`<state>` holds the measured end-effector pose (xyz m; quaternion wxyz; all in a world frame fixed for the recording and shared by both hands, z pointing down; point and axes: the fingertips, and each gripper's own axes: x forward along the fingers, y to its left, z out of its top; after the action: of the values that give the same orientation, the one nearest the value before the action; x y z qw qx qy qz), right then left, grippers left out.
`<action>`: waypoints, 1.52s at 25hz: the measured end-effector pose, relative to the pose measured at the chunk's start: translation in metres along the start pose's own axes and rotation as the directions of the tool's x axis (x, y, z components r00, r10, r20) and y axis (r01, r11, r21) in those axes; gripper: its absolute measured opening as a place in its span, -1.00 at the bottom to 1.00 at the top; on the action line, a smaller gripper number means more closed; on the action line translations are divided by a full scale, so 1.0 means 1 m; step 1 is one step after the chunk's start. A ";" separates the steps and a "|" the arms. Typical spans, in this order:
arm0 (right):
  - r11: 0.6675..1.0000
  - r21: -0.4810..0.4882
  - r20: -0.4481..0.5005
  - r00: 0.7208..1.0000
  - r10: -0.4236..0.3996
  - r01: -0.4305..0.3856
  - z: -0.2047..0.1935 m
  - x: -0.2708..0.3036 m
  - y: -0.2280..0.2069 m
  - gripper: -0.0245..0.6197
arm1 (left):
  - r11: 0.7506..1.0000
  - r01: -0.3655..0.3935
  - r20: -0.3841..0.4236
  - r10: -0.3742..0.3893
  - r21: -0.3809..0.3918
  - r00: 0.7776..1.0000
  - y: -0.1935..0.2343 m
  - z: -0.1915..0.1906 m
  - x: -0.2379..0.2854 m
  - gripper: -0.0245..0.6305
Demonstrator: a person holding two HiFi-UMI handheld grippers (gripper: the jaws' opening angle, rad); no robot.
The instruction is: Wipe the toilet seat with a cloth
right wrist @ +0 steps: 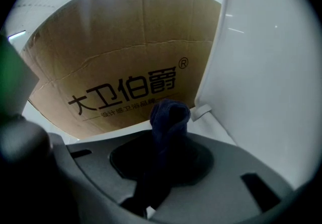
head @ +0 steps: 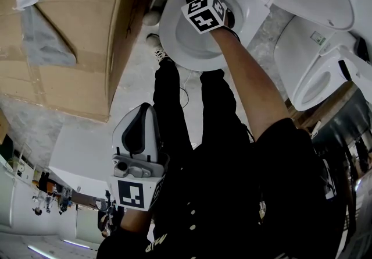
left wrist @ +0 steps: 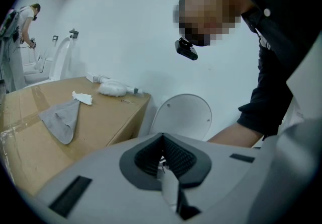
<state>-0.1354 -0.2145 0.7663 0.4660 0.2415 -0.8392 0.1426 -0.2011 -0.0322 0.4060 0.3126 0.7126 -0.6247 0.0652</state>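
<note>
my right tongs (right wrist: pixel 168 140) pinch the dark cloth (right wrist: pixel 169 115), toilet seat (head: pixel 172 42) just ahead of their tips; left tongs (left wrist: pixel 163 160) pressed together, well back.

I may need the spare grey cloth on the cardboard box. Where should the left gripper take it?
Probably at the grey cloth's broad end, away from the white scrap at its narrow tip. It lies flat on the cardboard box, so come straight down and pinch up a fold. The left gripper is shut, so open it first.
</note>
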 end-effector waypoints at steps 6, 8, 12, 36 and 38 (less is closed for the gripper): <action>0.992 0.117 0.026 0.999 -0.045 0.042 0.001 -0.005 -0.022 -0.66 | 1.000 -0.001 -0.022 0.002 0.012 1.000 -0.001 -0.003 0.000 -0.91; 0.986 0.156 0.032 0.998 -0.062 0.056 -0.001 -0.007 -0.028 -0.66 | 1.000 0.002 -0.021 -0.002 0.009 1.000 -0.003 -0.001 0.002 -0.91; 0.965 0.244 0.045 0.993 -0.105 0.091 -0.005 -0.012 -0.041 -0.66 | 1.000 0.009 -0.018 -0.009 0.016 1.000 -0.008 -0.001 0.004 -0.91; 0.857 0.460 0.005 0.964 -0.265 0.233 -0.060 -0.052 -0.093 -0.67 | 0.997 0.048 -0.028 -0.047 0.053 0.999 -0.030 -0.005 0.009 -0.91; 0.853 0.463 -0.004 0.963 -0.269 0.240 -0.066 -0.055 -0.096 -0.67 | 0.997 0.054 -0.024 -0.053 0.046 0.998 -0.033 -0.003 0.010 -0.91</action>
<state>-0.0116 -0.2500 0.7554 0.3846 0.4577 -0.7560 0.2665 -0.1673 -0.0377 0.4014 0.3046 0.7353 -0.6002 0.0798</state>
